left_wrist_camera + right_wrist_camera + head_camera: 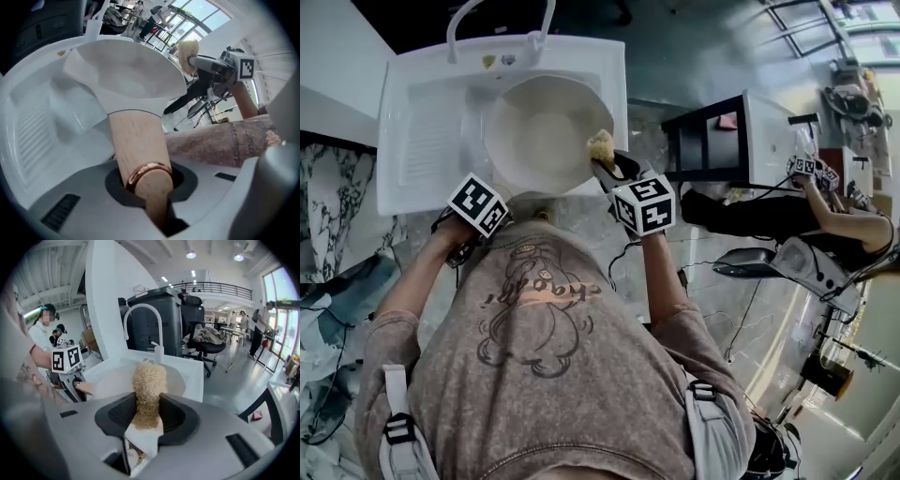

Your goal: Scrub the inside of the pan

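Observation:
A cream-white pan (539, 131) is held tilted over the white sink (422, 141). In the left gripper view its bowl (126, 70) faces me. Its wooden handle (138, 145), with a copper ring, runs back into my left gripper (146, 185), which is shut on it. In the head view that left gripper (487, 214) sits below the pan's near rim. My right gripper (614, 169) is shut on a straw-coloured scrubber (601, 146) that touches the pan's right rim. The right gripper view shows the scrubber (149, 383) sticking up between the jaws of the right gripper (147, 416), with the pan (112, 383) behind it.
A white faucet (143, 315) arches over the sink's far edge. A black-and-white cabinet (722, 141) stands right of the sink. Another person (834, 220) works beyond it. A black bin (157, 319) and an office chair (206, 341) stand behind the sink.

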